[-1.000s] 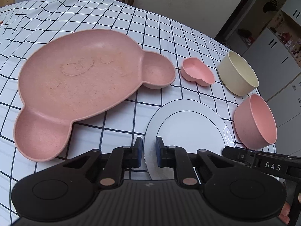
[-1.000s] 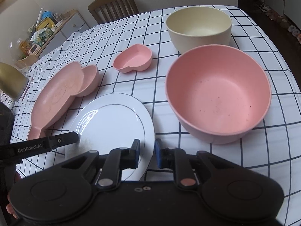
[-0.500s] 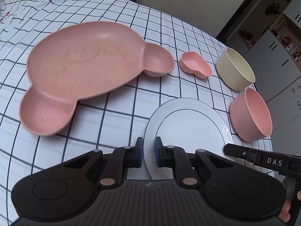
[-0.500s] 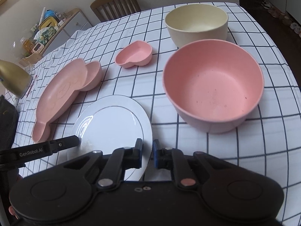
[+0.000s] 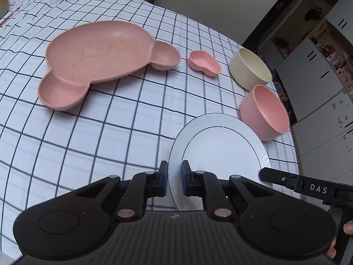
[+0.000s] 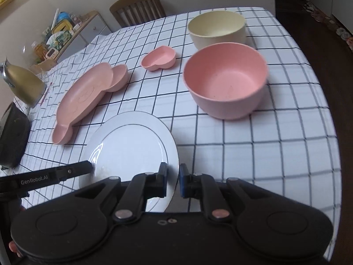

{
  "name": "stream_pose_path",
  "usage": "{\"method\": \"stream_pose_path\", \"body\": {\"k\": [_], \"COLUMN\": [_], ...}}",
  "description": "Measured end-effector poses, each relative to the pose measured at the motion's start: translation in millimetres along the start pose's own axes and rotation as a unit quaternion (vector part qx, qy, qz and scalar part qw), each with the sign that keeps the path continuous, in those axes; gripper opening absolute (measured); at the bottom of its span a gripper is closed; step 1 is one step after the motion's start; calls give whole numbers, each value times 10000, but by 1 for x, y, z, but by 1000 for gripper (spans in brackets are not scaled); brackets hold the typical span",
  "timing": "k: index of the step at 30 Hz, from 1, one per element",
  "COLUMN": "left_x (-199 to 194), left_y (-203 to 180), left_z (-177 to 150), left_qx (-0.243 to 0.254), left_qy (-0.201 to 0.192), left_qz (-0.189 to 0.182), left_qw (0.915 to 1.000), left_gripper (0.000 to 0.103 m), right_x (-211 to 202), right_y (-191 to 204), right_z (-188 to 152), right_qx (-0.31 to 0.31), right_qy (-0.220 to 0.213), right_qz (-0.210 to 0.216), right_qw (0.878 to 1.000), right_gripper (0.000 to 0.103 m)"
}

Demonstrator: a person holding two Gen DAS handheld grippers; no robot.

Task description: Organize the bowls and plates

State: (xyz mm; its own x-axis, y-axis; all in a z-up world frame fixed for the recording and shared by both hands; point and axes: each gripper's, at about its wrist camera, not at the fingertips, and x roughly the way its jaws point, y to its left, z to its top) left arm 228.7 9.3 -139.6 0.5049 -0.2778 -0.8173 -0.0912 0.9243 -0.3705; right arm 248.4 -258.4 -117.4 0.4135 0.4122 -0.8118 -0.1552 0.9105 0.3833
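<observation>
A white plate [image 5: 220, 154] [image 6: 132, 150] with a thin dark ring is held by both grippers, just above the checked tablecloth. My left gripper [image 5: 174, 181] is shut on its left rim. My right gripper [image 6: 173, 182] is shut on its right rim. Beyond the plate lie a pink bear-shaped divided plate [image 5: 103, 57] [image 6: 86, 95], a small pink heart-shaped bowl [image 5: 204, 63] [image 6: 158, 60], a cream bowl [image 5: 250, 68] [image 6: 217, 27] and a pink bowl [image 5: 267, 112] [image 6: 225, 79].
A gold kettle [image 6: 22, 86] and a black bag [image 6: 11, 137] stand at the table's left side. A wooden chair [image 6: 138, 7] is behind the far edge. The table's right edge [image 6: 326, 101] drops off close to the pink bowl. White cabinets [image 5: 320, 92] stand beyond.
Both grippers have pulled back and risen a little with the white plate between them. The other dishes now look farther away. The grips have not changed.
</observation>
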Motion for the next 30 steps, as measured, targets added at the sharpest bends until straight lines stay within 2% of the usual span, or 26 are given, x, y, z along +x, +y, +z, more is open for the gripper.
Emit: {"method": "stream_pose_path", "body": {"k": [7,15,23,30], "left_x": [-25,-38,-38,-26], "left_y": [-21,-51,-74,-82], "left_z": [-26,-58,-97,-124], "left_qx": [112,503,952,1294], "left_qy": [51,234,513,835], "left_qz": [-229,-391,-566,-499], "left_qw": [9997,9977,9925,9868], "left_gripper": [12,12,12,12], "right_x": [-41,-76,-101,-103], "right_y": [-9,-31,-53,-67], "right_z": [-25,-64,-109,-143], "right_qx": [88,459,880,1120], "right_qy": [-192,-307,-405,-269], "right_qz": [-26,-165,-363,-480], "right_qw": [9998,9983,9946,9922], "right_gripper": [9,9,9,9]}}
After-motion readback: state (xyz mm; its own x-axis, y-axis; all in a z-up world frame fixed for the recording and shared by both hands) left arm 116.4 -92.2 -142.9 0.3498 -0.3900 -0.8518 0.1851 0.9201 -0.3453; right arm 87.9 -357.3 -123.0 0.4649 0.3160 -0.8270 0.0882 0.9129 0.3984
